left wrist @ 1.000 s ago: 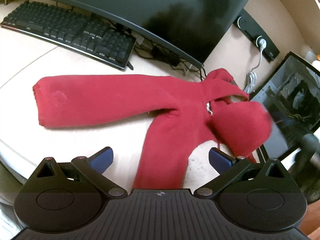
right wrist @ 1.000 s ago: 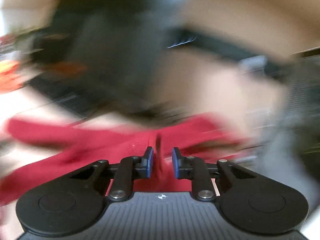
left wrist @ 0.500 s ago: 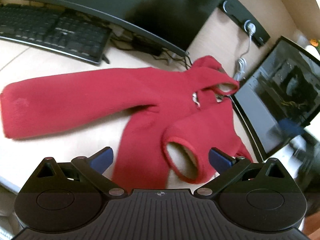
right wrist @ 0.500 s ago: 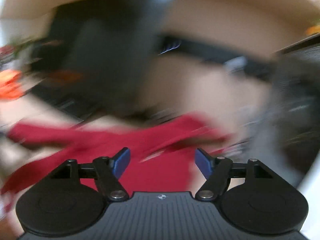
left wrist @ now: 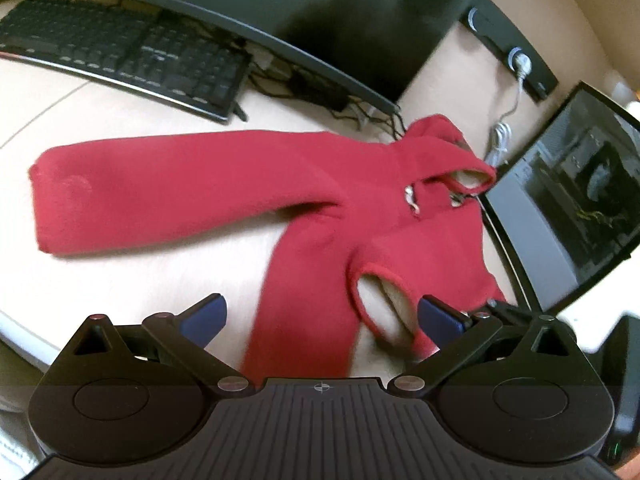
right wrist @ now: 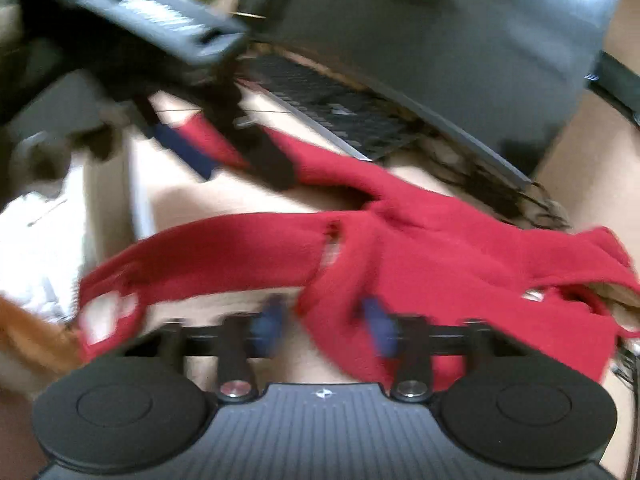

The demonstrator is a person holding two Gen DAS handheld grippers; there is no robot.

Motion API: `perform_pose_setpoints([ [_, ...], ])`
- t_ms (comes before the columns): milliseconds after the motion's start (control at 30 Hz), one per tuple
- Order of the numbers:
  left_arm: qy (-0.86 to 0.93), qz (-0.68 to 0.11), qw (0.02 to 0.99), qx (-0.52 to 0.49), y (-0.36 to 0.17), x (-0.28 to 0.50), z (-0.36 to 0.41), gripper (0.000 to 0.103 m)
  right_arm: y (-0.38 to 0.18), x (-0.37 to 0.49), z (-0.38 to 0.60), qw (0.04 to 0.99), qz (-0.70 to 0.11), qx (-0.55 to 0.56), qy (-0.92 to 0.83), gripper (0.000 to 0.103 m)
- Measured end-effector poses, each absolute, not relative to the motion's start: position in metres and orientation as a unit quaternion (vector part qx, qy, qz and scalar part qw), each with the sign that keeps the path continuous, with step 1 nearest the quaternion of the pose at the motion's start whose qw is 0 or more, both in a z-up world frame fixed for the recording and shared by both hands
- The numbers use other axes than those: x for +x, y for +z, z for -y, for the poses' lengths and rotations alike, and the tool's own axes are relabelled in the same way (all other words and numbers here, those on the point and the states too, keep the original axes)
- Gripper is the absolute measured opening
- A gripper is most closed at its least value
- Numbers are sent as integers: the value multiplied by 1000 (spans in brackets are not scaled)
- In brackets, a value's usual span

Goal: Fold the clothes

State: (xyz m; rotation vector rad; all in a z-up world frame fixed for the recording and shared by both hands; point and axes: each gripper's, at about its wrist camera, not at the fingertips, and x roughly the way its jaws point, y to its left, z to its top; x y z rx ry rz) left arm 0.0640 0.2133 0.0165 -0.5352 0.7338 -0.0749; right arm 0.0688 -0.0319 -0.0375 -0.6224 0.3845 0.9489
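Observation:
A small red hoodie (left wrist: 360, 208) lies on the light desk (left wrist: 120, 272), one sleeve stretched left, the other sleeve folded over the body with its cuff opening toward me. My left gripper (left wrist: 320, 314) is open and empty above the hoodie's near edge. In the blurred right wrist view the hoodie (right wrist: 420, 248) lies just ahead. My right gripper (right wrist: 324, 326) is open, its blue fingers either side of a red edge, not closed on it. The left gripper (right wrist: 192, 148) shows there at the upper left.
A black keyboard (left wrist: 132, 56) and a curved monitor (left wrist: 280, 12) stand behind the hoodie, with cables (left wrist: 328, 96) under the monitor. A dark glass-sided computer case (left wrist: 568, 208) stands at the right. White items (right wrist: 36, 248) lie at the left in the right wrist view.
My right gripper opened and let go of the sleeve, which now lies folded over the body. Both grippers have shifted; the right view has swung left.

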Motion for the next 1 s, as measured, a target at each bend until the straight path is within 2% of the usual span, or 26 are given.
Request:
perform_pose_setpoints([
  [67, -46, -351, 901, -249, 19, 65, -210, 103, -18, 86, 46, 862, -156, -276, 396, 16],
  [233, -55, -348, 904, -242, 18, 67, -204, 103, 51, 122, 134, 951, -45, -257, 166, 16],
  [367, -66, -355, 899, -247, 10, 75, -195, 103, 84, 126, 182, 954, 35, -297, 19, 16],
  [500, -82, -359, 897, -246, 9, 82, -185, 103, 83, 122, 190, 933, 56, -356, -16, 16],
  [600, -94, -361, 897, -236, 10, 86, -178, 103, 54, 129, 174, 921, 0, -389, 5, 16],
  [633, -98, -360, 898, -233, 11, 88, -177, 103, 44, 128, 169, 920, -25, -390, 18, 19],
  [700, -107, -358, 900, -225, 11, 93, -172, 103, 27, 124, 162, 926, -75, -364, 58, 39],
  [733, -109, -358, 900, -222, 10, 96, -171, 103, 21, 121, 160, 931, -99, -342, 84, 57],
  [767, -110, -358, 901, -219, 8, 101, -169, 103, 15, 118, 158, 934, -123, -317, 111, 69],
  [867, -112, -357, 903, -212, 2, 115, -163, 103, -5, 123, 154, 935, -198, -214, 200, 74],
  [1000, -95, -369, 902, -204, -13, 130, -162, 103, -50, 150, 146, 909, -307, -78, 271, 74],
])
